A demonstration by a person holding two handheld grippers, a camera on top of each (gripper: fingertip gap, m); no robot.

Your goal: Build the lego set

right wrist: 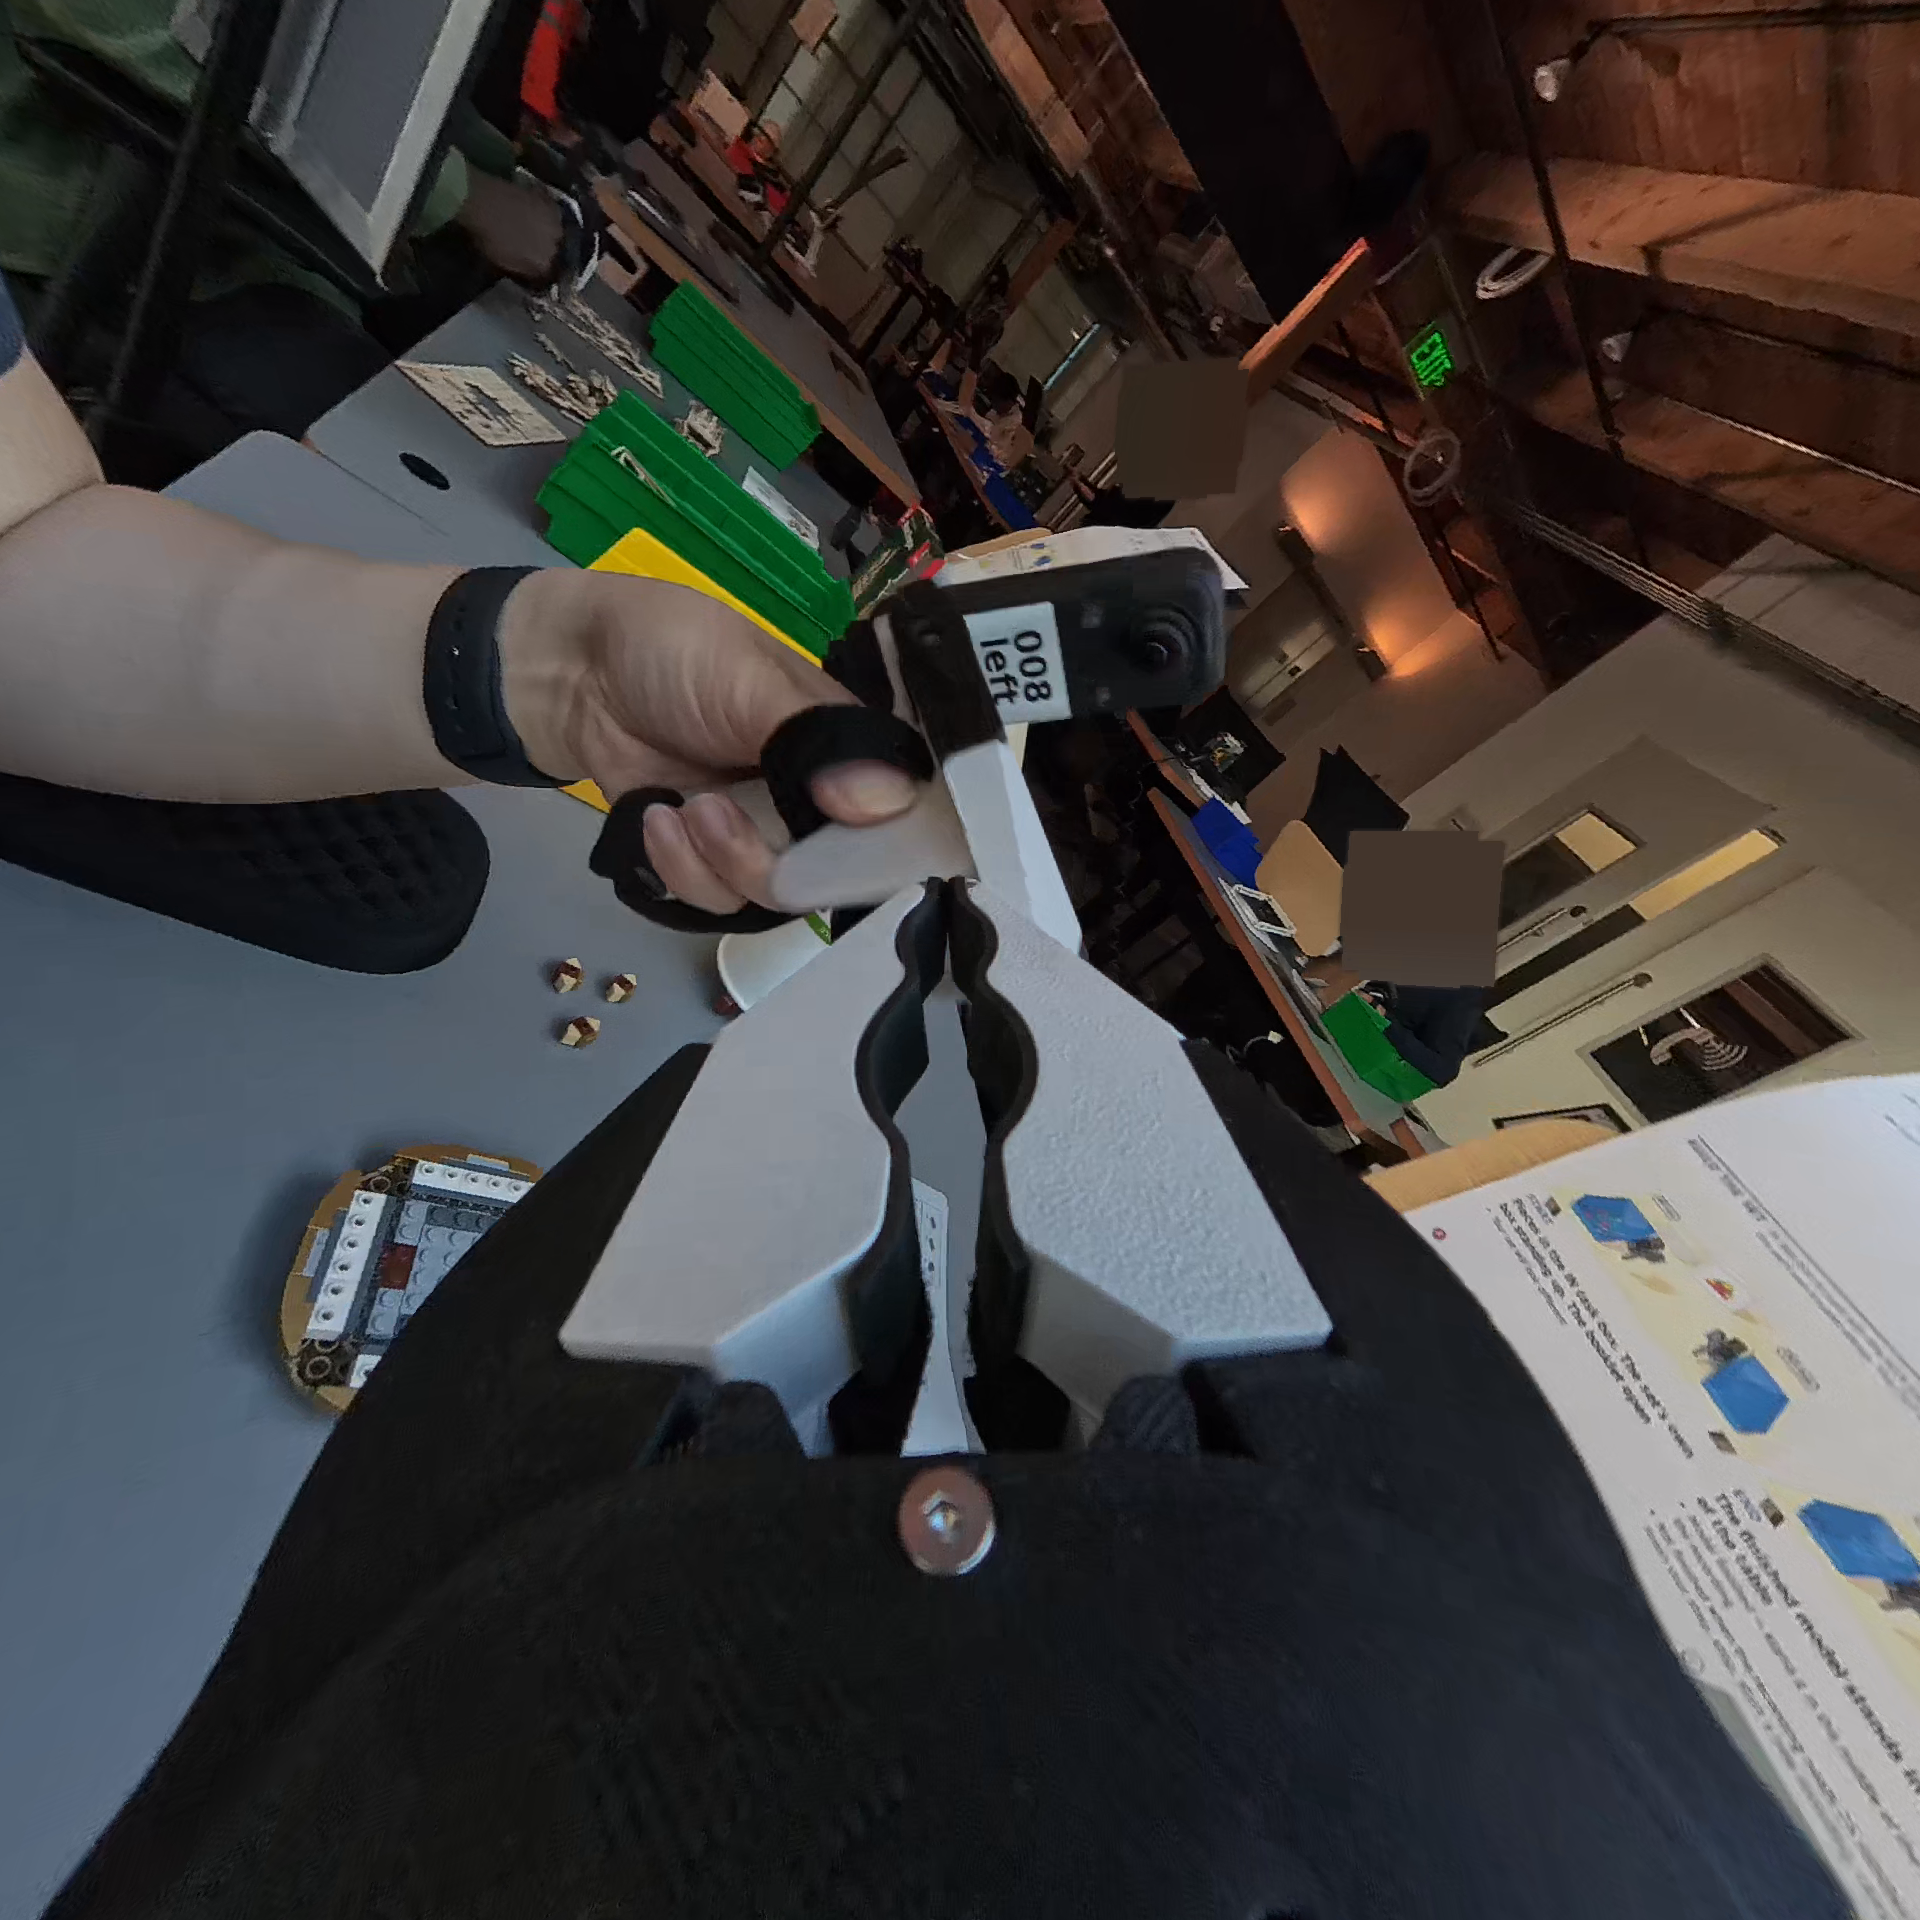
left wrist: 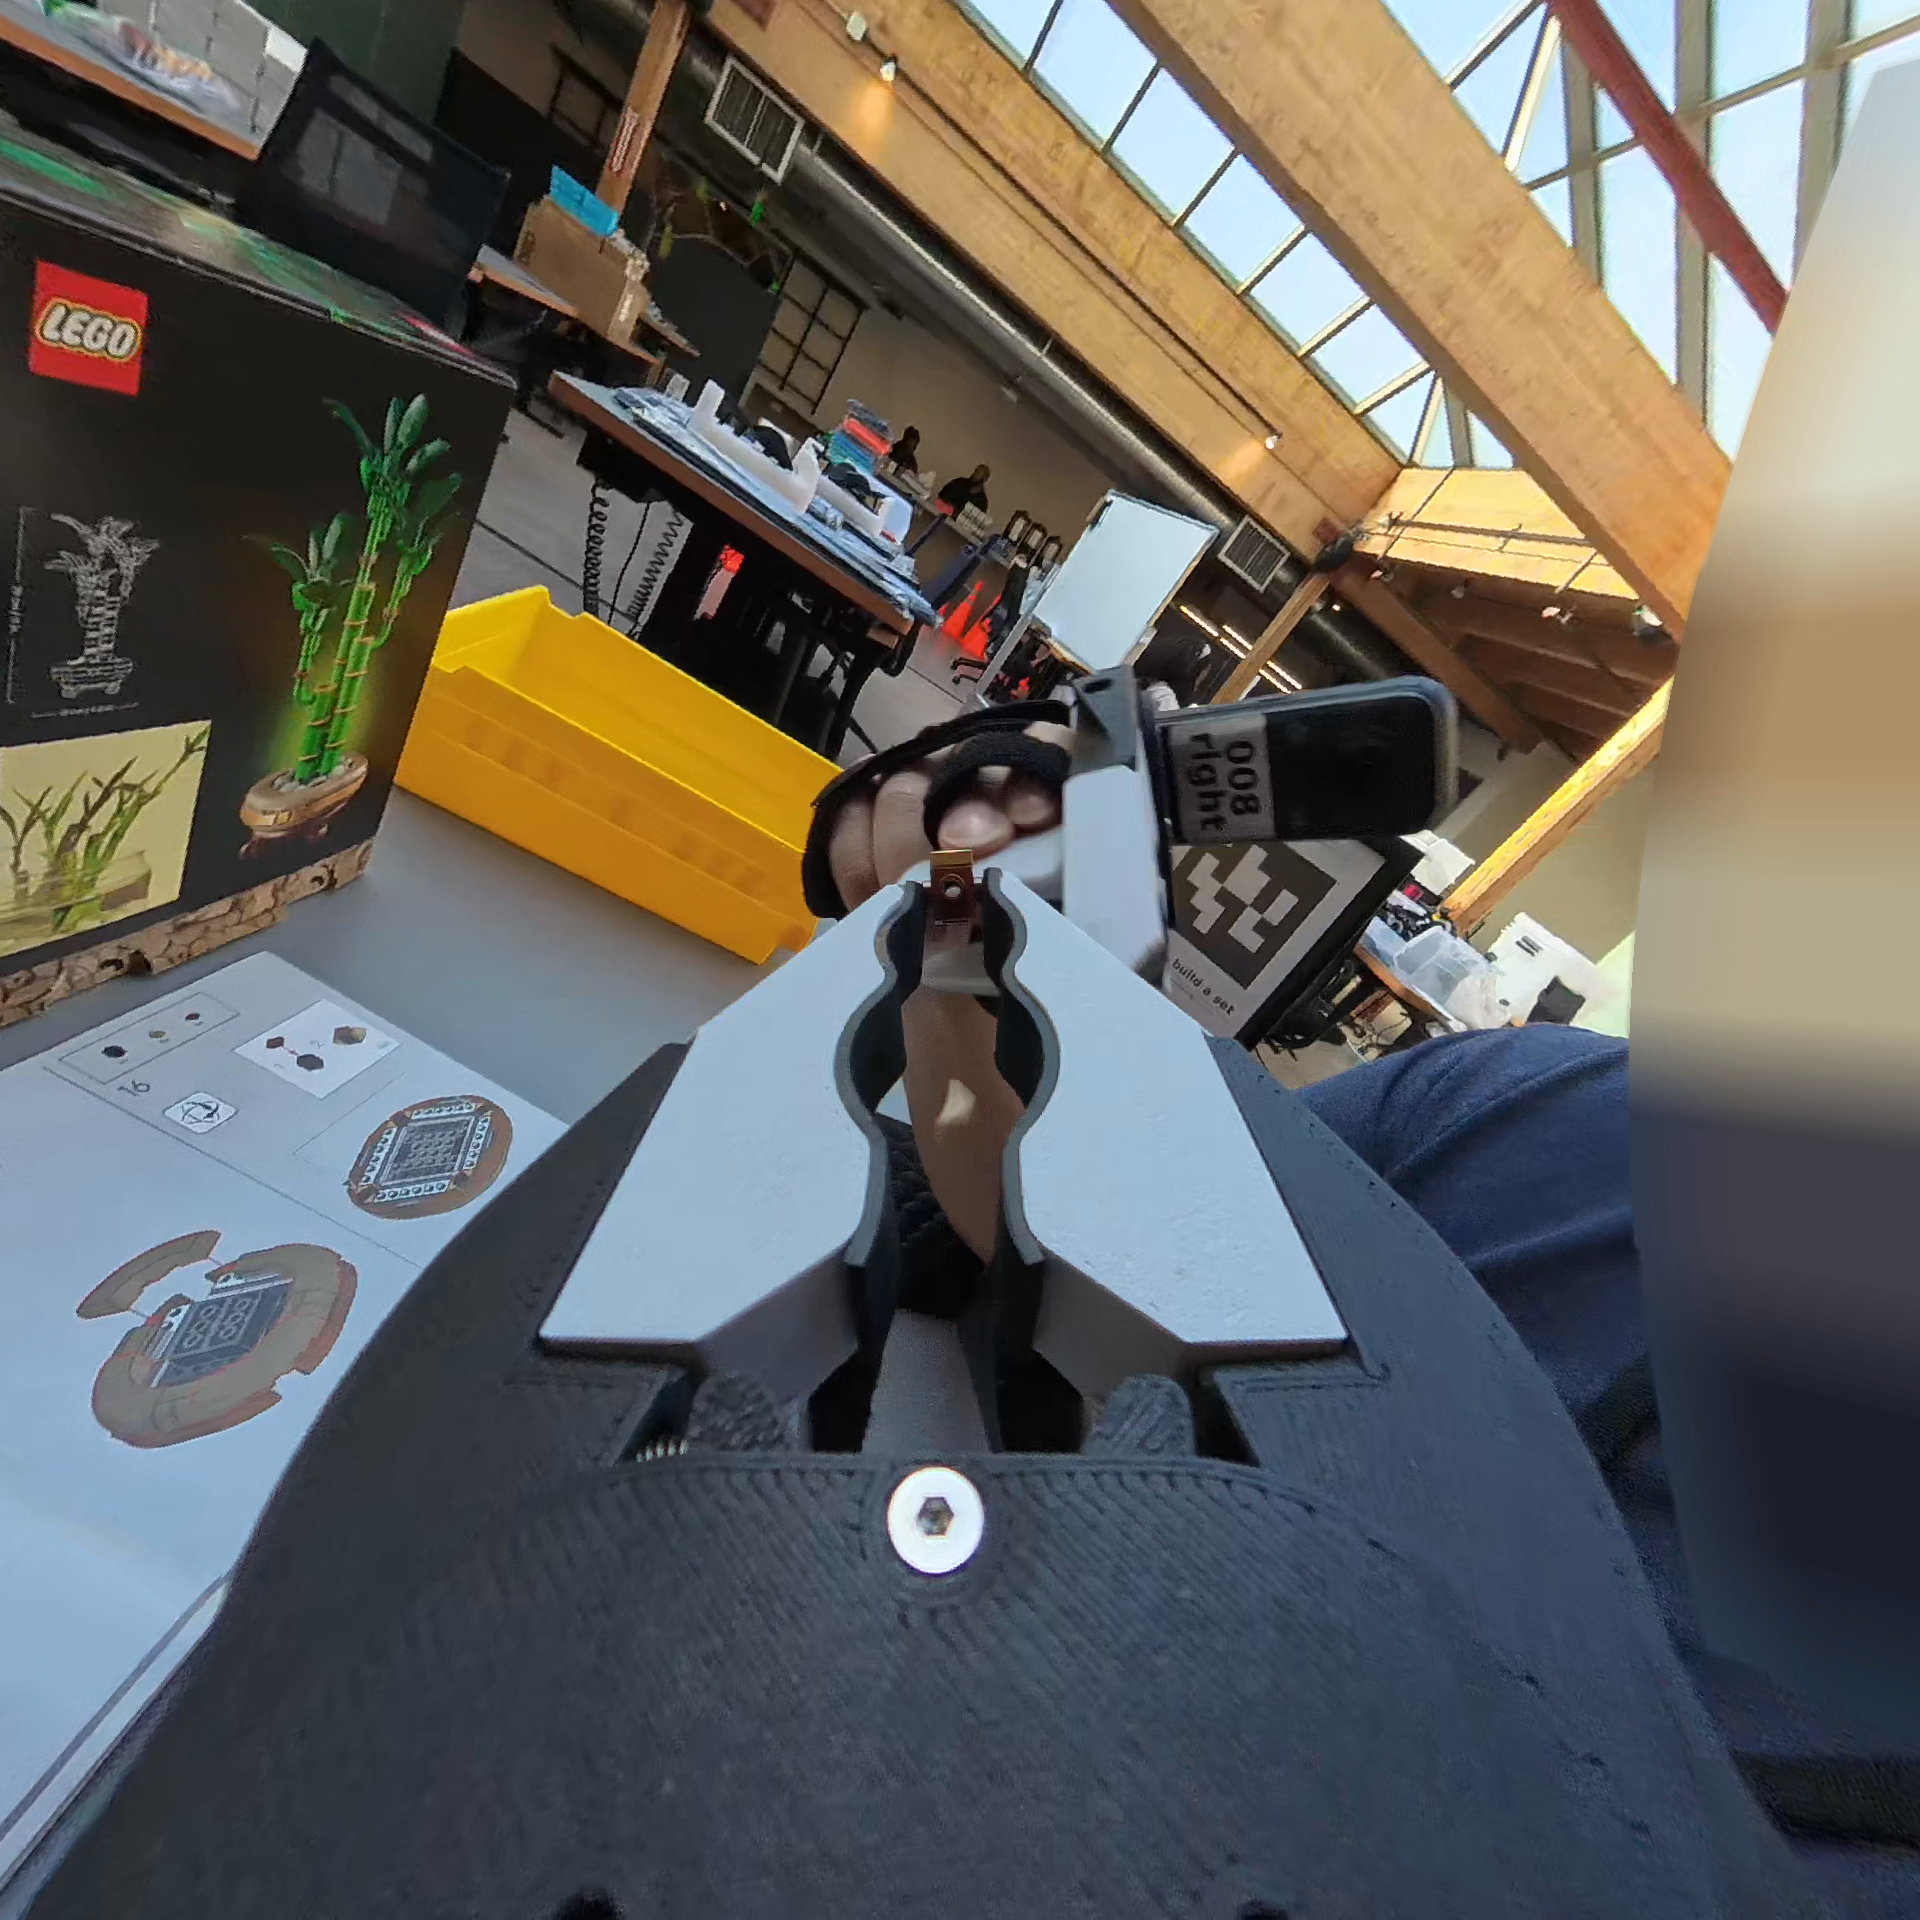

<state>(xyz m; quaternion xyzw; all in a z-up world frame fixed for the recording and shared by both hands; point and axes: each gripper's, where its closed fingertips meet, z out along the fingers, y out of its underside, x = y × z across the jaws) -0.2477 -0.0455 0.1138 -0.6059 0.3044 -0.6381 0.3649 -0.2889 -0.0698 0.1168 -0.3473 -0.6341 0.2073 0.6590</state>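
Brown-rimmed round base (right wrist: 400,1273) lies on the counter (right wrist: 156,1195), its grey and white core built, no stalks yet, so most of the set seems left. Three small brown-and-cream pieces (right wrist: 592,1003) wait nearby. Left claw (left wrist: 951,899) pinches a small brown-gold piece (left wrist: 951,891) in the air; right claw (right wrist: 948,904) is closed, seemingly empty.

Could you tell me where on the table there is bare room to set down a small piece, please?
Bare grey table lies between the round base and the three small pieces. Another strip runs between the booklet and yellow tray. Crowded by the cup.
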